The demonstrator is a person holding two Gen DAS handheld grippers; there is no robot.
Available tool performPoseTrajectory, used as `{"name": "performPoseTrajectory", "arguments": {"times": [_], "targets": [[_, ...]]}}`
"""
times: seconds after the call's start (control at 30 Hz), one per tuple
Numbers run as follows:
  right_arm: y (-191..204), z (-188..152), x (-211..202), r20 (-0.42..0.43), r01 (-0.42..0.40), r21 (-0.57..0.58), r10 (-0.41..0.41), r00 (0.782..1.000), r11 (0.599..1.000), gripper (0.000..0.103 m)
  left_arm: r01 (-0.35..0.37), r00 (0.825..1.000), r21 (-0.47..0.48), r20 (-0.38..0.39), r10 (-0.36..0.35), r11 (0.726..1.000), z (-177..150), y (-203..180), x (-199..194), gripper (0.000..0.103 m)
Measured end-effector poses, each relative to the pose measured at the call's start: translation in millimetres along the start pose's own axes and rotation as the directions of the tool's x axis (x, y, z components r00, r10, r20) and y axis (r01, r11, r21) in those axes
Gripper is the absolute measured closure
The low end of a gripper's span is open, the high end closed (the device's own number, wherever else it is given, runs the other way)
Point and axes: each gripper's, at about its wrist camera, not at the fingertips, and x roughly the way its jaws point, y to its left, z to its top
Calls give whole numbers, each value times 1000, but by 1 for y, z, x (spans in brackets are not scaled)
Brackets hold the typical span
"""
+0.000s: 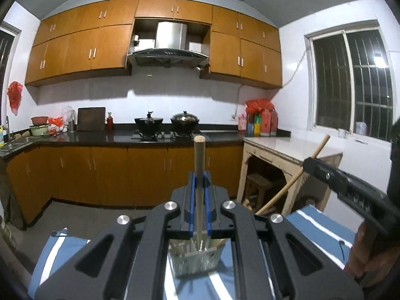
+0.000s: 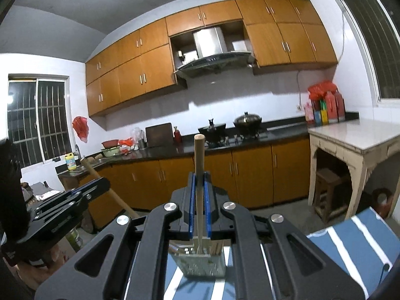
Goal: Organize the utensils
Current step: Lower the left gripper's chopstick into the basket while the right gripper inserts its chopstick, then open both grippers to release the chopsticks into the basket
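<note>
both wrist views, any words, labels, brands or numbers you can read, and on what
None can be read.
Yellow bottle by the sink: label too blurred.
Red and yellow bottles at the counter's end: labels too small.
Left gripper: embossed marking, too dark to read.

A metal holder (image 1: 196,260) stands on the near surface (image 1: 322,227), just below and before both tongs. The left tongs (image 1: 199,185) grip an upright stick (image 1: 199,155); the right tongs (image 2: 199,185) grip another stick (image 2: 199,155), right of the first. Far off, the kitchen surface (image 1: 120,137) carries two pots (image 1: 184,121) under a hood (image 1: 167,55). A side table (image 1: 282,145) stands at its right end.
</note>
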Motion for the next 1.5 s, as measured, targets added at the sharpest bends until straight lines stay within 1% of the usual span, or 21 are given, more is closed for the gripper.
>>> {"name": "performPoseTrajectory", "arguments": {"times": [0.1,0.2,0.33,0.5,0.83,1.07,1.13,1.17,1.2,1.23,1.27,1.3,1.5], "targets": [[6,-3,14,4,9,-30,-8,1000,999,96,-38,999,-12,10,38,999,3,3,18,95],[7,-11,32,-17,12,-34,-13,1000,999,96,-54,999,-40,-4,54,998,-1,12,37,95],[4,-23,53,-53,19,-26,-21,998,999,96,-64,998,-68,-33,62,996,-10,24,56,95],[8,-36,70,-86,33,-46,-37,996,998,96,-66,995,-80,-74,61,995,-23,33,76,95],[6,-50,94,-135,33,-49,-39,990,998,96,-67,991,-79,-125,56,995,-41,40,99,95],[2,-55,100,-171,16,-18,-18,985,1000,95,-68,986,-66,-155,57,996,-48,38,104,95],[1,-54,99,-176,2,-1,-2,984,1000,93,-73,985,-69,-160,61,995,-49,39,103,95],[1,-53,97,-176,0,3,1,984,1000,92,-76,985,-69,-158,65,995,-49,40,102,92],[0,-52,96,-172,2,3,-2,985,1000,83,-79,985,-70,-159,67,994,-47,39,101,86],[-1,-52,94,-166,4,4,-3,986,1000,70,-82,985,-71,-157,70,994,-47,39,101,82],[-1,-51,91,-157,5,6,-4,988,1000,65,-88,986,-74,-151,77,993,-46,40,98,75],[-2,-49,87,-146,7,7,-6,989,1000,63,-91,986,-77,-148,79,993,-45,42,97,70],[-5,-41,73,-119,17,19,-14,993,1000,61,-109,986,-95,-137,95,990,-41,48,83,58]]}}
